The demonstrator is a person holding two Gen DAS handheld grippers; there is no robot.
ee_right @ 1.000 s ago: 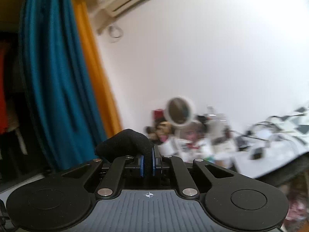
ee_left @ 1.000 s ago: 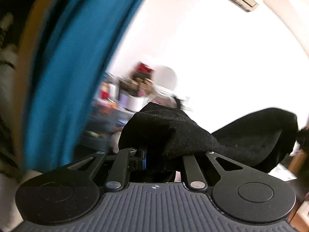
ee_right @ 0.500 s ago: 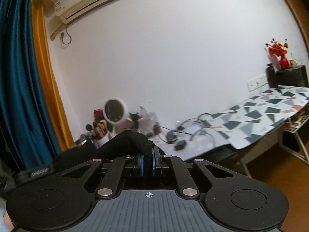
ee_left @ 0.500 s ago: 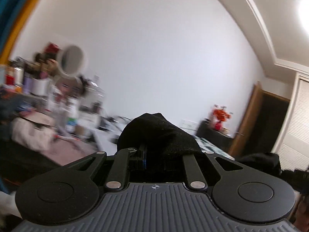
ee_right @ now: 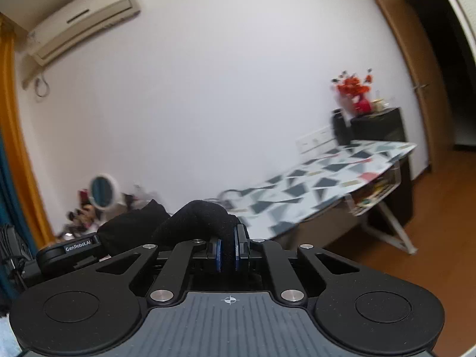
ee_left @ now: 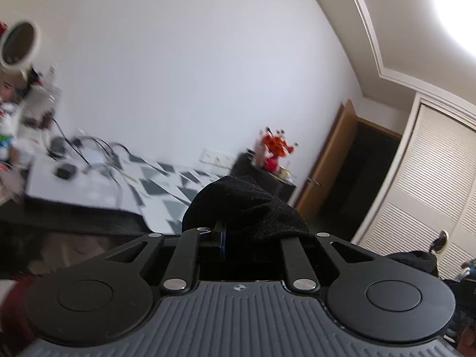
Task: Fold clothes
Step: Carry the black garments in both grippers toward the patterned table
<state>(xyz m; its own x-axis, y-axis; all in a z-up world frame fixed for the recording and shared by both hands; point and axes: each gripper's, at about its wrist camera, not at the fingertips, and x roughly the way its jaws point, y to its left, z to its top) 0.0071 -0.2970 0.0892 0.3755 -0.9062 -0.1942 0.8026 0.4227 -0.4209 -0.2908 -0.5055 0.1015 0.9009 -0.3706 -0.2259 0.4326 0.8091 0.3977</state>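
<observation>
Both my left gripper [ee_left: 238, 238] and right gripper [ee_right: 227, 250] are clamped on the black garment [ee_right: 190, 217], table [ee_right: 336, 172] at two o'clock, right nearer.

The left gripper [ee_left: 238, 238] and right gripper [ee_right: 227, 251] share ribbed grey housings, black linkage arms with silver screws and blue-padded fingers [ee_right: 218, 253]; white "GenRobot.AI" lettering marks one.

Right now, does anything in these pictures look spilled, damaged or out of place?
Nothing stands out. Both the left gripper and the right gripper are shut on the black garment, above the clear end of the patterned table.
</observation>
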